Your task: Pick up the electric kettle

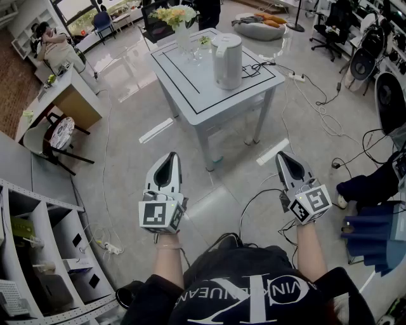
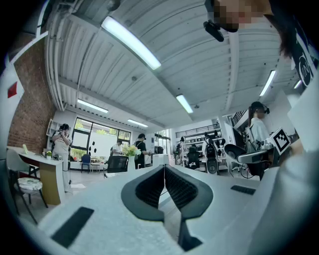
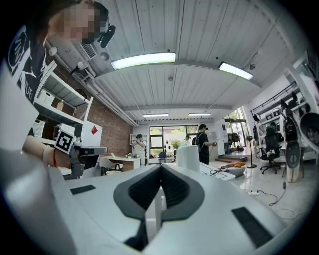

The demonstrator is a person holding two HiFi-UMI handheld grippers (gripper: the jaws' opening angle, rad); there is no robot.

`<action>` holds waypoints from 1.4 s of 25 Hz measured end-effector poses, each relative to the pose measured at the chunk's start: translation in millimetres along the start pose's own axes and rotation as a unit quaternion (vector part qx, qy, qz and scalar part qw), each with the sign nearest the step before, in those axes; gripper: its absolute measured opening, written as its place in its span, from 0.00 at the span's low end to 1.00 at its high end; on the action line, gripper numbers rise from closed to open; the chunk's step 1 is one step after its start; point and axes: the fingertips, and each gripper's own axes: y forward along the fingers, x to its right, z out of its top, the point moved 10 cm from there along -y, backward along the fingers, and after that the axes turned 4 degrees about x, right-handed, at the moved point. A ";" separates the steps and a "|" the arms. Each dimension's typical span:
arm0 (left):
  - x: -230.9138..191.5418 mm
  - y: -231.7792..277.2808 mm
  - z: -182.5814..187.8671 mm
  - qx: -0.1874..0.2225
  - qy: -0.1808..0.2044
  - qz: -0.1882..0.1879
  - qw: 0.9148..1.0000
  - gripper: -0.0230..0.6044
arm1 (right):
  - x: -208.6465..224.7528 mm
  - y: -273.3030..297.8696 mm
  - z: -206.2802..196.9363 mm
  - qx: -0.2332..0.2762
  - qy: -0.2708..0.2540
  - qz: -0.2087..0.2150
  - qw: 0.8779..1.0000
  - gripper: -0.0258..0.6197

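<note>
Left gripper (image 1: 170,159) and right gripper (image 1: 283,159), both closed and empty, hang far from the tall, smooth white electric kettle (image 1: 227,60).

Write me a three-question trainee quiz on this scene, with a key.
1. True or false: the electric kettle stands on the table, and neither the left gripper nor the right gripper touches it.
2. The left gripper's fingers are: A apart; B together with nothing between them; C closed on the kettle.
3. What does the vase behind the kettle hold?

Key: 1 true; 2 B; 3 flowers.
</note>
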 end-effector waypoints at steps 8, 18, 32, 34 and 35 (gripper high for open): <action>-7.3 -7.6 1.6 -0.010 -0.007 0.007 1.000 0.05 | -10.2 2.7 -5.2 -0.004 -0.001 -0.005 1.000 0.04; -6.3 -6.3 -8.1 0.001 -0.043 -0.048 0.998 0.08 | -20.3 -10.2 -16.1 -0.013 0.009 -0.028 0.999 0.04; -6.8 28.6 -22.4 -0.024 -0.069 -0.074 0.995 0.39 | -0.6 20.5 -30.7 -0.038 0.015 -0.016 0.999 0.04; -10.5 40.7 -26.0 -0.032 -0.065 -0.086 0.994 0.39 | 5.7 31.6 -37.6 -0.043 0.021 -0.012 0.999 0.04; -13.3 49.2 -27.5 -0.035 -0.063 -0.092 0.993 0.39 | 10.5 38.9 -40.0 -0.045 0.022 -0.011 0.999 0.04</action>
